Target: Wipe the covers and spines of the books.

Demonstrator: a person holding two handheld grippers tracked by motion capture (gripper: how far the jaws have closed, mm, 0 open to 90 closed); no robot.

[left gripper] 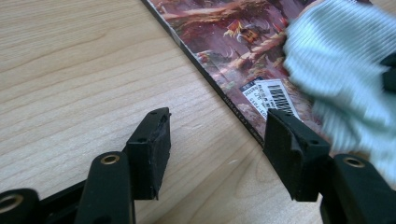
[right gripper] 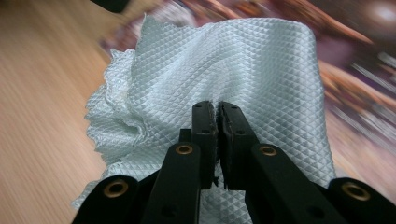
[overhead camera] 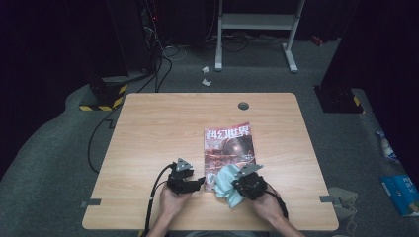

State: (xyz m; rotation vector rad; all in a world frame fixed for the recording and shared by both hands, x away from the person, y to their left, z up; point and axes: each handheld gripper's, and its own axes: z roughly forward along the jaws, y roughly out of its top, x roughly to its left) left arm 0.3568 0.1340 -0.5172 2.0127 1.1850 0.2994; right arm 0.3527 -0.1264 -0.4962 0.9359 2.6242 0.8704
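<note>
A magazine [overhead camera: 229,146] with a red-brown cover lies flat on the wooden table [overhead camera: 153,133], right of centre. A pale blue-green cloth [overhead camera: 225,183] rests on the magazine's near end. My right gripper [right gripper: 217,108] is shut on this waffle-textured cloth [right gripper: 243,65], pinching a fold of it over the cover. My left gripper [left gripper: 217,133] stands open just left of the magazine [left gripper: 233,51], low over the bare wood by the near corner with the barcode; its right jaw is at the magazine's edge. The cloth [left gripper: 345,70] covers the magazine's right part in the left gripper view.
A round cable hole [overhead camera: 243,105] sits near the table's far edge. Cables trail from both grippers toward the near edge. A white desk frame [overhead camera: 257,29] stands on the floor behind the table, and boxes [overhead camera: 402,190] lie on the floor at the right.
</note>
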